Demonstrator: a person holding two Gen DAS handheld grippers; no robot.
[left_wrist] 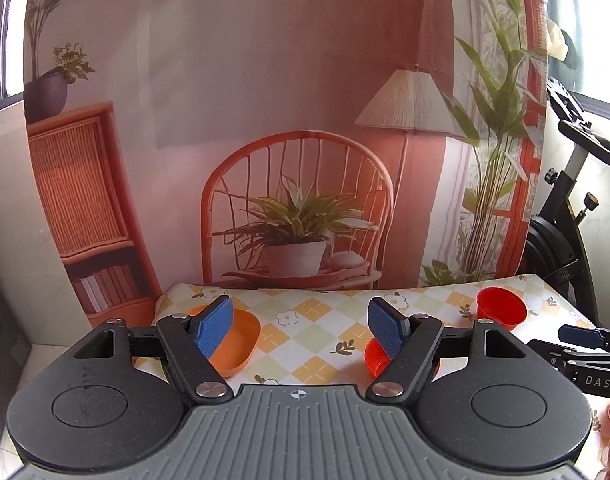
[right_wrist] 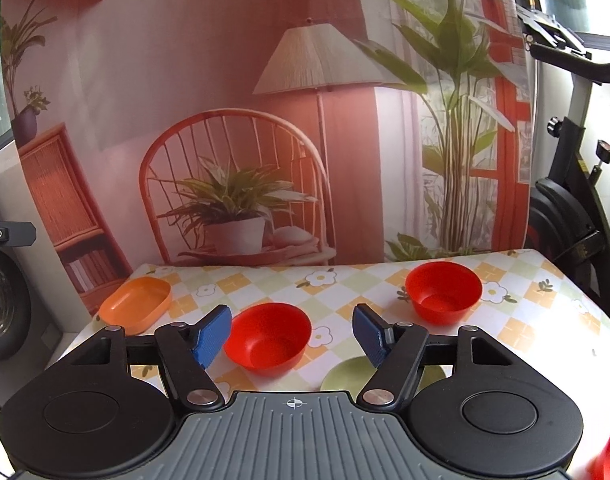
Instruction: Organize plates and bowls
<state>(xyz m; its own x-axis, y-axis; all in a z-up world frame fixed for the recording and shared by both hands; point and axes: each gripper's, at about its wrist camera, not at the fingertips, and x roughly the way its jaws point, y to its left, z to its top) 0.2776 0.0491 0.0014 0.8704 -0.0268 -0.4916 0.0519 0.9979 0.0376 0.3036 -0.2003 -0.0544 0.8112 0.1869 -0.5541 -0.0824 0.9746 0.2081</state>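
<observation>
Both tongs apart, holding nothing. Right gripper (right_wrist: 291, 334): near red bowl (right_wrist: 268, 336) sits centre frame, straight ahead between fingers, upright, round, no long axis. Far red bowl (right_wrist: 443, 292) upper right. Green plate (right_wrist: 347, 374) below right finger. Left gripper (left_wrist: 301, 326): orange dish (left_wrist: 235, 340) behind left finger, long axis left-right. Right gripper likely nearer near red bowl.

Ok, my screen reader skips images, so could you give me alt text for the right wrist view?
The right gripper, jaws open and empty, hovers over a checked tablecloth near a red bowl. A second red bowl, an orange dish and a green plate lie around.
</observation>
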